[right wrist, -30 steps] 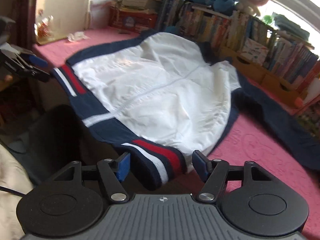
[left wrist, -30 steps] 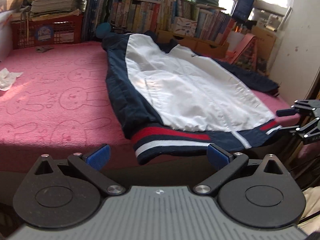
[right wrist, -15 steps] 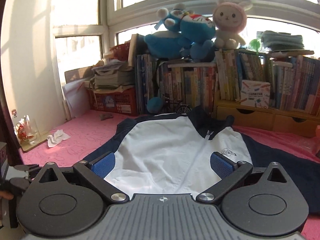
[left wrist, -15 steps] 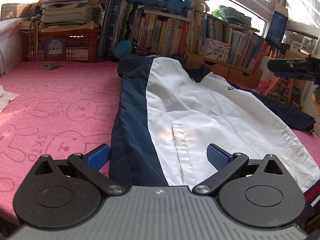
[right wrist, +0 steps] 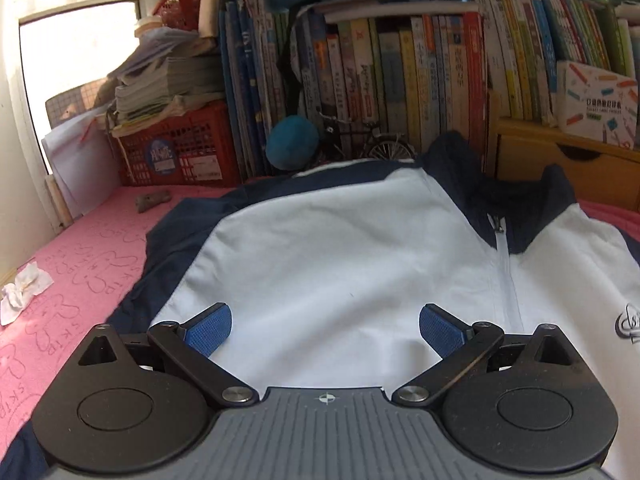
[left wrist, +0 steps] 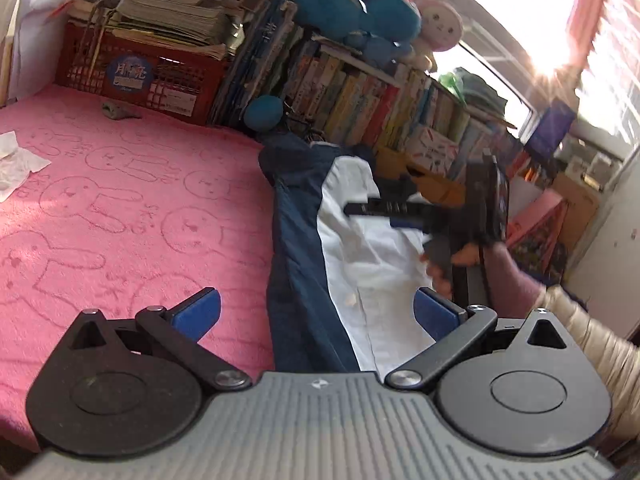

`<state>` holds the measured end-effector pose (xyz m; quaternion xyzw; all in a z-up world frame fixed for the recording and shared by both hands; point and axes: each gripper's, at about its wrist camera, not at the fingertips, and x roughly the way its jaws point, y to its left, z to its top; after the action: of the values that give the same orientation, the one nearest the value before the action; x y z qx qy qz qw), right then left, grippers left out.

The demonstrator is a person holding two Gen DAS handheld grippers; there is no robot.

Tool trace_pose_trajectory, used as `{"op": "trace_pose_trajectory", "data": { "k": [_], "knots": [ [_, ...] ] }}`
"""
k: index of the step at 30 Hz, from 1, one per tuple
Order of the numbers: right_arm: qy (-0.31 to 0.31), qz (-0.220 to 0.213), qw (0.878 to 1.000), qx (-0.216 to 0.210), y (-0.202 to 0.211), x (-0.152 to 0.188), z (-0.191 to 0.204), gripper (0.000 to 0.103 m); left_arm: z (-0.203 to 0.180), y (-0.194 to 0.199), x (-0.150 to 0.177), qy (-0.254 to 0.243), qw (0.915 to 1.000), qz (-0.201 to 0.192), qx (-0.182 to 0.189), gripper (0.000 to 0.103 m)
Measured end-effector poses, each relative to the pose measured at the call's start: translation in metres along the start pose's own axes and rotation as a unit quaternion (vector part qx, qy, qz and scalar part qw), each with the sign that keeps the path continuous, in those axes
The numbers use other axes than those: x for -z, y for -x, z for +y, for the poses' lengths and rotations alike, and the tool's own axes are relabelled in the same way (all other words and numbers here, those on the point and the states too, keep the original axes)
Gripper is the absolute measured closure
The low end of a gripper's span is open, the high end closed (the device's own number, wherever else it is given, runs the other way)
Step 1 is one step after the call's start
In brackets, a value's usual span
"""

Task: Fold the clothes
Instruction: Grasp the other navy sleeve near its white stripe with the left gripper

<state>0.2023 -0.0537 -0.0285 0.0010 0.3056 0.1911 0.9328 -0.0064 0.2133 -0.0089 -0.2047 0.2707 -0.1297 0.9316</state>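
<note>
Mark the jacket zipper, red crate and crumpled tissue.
jacket zipper [right wrist: 506, 256], right wrist view, on the white zip tape just below the pull
red crate [left wrist: 132, 74], left wrist view, on its front wall
crumpled tissue [right wrist: 22, 294], right wrist view, on its middle

Clutter around the pink rabbit-print blanket [left wrist: 120, 208]

Behind the blanket stands a red crate [right wrist: 176, 148] under stacked papers [left wrist: 172, 4]; a row of books [right wrist: 400, 80] runs to the crate's right, blue plush toys [left wrist: 352, 8] on top; crumpled tissue [right wrist: 22, 294] lies at the blanket's left edge.
</note>
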Motion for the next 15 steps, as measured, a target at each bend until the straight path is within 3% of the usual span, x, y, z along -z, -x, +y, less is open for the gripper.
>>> {"op": "trace_pose_trajectory", "data": {
  "k": [3, 5, 10, 12, 15],
  "knots": [
    [0.014, 0.011, 0.999, 0.033, -0.003, 0.013, -0.006, 0.001, 0.011, -0.025, -0.038, -0.006, 0.9971, -0.061, -0.046, 0.000],
    [-0.011, 0.020, 0.999, 0.023, -0.003, 0.017, -0.015, 0.000, 0.010, -0.053, -0.059, -0.017, 0.9933, -0.081, -0.081, 0.000],
    [-0.028, 0.026, 0.999, 0.011, -0.003, 0.018, -0.021, 0.000, 0.009, -0.145, -0.094, -0.016, 0.9980, -0.018, -0.059, 0.000],
    [-0.033, 0.024, 0.999, 0.008, -0.002, 0.017, -0.022, 0.000, 0.001, -0.181, -0.105, -0.029, 0.9970, 0.000, -0.072, 0.000],
    [-0.092, 0.003, 0.995, -0.033, 0.003, 0.018, -0.042, 0.000, -0.007, -0.232, -0.113, -0.034, 0.9939, 0.031, -0.101, 0.000]
  ]
}}
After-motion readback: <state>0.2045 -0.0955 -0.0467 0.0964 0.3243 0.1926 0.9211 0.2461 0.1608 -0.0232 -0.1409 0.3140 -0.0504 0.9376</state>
